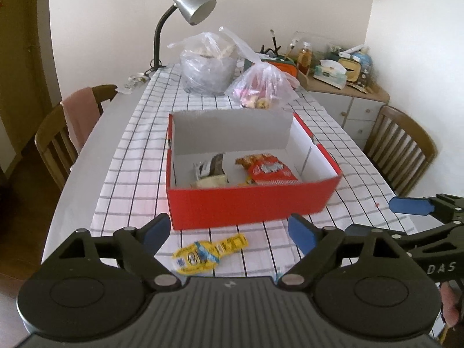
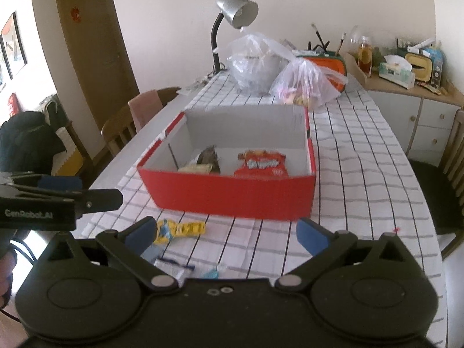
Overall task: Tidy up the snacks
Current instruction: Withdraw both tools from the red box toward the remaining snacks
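Two tongs hover with nothing between their tips: the left tongs (image 1: 229, 230) stand apart above a yellow packet (image 1: 209, 253) on the checked cloth (image 1: 139, 145). Just ahead sits the red box (image 1: 249, 203) holding a dark packet (image 1: 210, 171) and a red packet (image 1: 268, 171), and the right tongs (image 2: 227, 230) stand wide apart before it.

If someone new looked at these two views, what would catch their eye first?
The red box in the middle of the checked tablecloth, with a red snack bag and other packets inside. Next, the yellow packet lying on the cloth in front of it, between the open left gripper's fingers.
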{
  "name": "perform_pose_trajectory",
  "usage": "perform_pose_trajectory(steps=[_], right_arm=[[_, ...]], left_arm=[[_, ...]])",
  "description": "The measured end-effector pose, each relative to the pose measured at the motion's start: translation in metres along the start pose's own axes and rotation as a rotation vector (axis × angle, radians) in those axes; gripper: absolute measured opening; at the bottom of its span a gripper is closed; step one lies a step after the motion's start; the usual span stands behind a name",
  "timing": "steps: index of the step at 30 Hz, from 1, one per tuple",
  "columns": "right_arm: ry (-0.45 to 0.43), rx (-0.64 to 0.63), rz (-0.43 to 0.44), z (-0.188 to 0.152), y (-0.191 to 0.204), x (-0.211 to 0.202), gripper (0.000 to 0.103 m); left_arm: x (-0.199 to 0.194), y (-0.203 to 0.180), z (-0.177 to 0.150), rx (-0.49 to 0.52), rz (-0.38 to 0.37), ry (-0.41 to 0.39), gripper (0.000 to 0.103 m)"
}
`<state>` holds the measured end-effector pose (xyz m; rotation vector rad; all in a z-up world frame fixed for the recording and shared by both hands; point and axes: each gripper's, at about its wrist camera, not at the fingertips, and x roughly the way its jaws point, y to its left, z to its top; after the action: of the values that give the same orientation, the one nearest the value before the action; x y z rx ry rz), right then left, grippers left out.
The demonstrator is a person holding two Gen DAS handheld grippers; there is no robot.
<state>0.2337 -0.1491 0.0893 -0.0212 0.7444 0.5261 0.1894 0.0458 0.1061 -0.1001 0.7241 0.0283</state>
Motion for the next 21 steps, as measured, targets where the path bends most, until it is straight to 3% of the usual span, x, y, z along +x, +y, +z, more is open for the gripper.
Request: perform_pose_trajectory(steps=[9, 15, 21], right_arm=[[0.093, 0.007, 0.01, -0.042, 0.003, 0.015, 0.103], [0.143, 0.034, -0.015, -0.057, -0.003, 0.036, 0.102], [0.179, 0.049, -0.049, -0.063, -0.005, 0.058, 0.1]], left_arm=[[0.001, 0.007, -0.05, -0.016, -0.046, 0.068, 0.098], [0.018, 0.02, -0.078, -0.094, -0.048, 0.142, 0.098], [0.028, 0.019, -0.103, -0.11, -0.071, 0.209, 0.098]])
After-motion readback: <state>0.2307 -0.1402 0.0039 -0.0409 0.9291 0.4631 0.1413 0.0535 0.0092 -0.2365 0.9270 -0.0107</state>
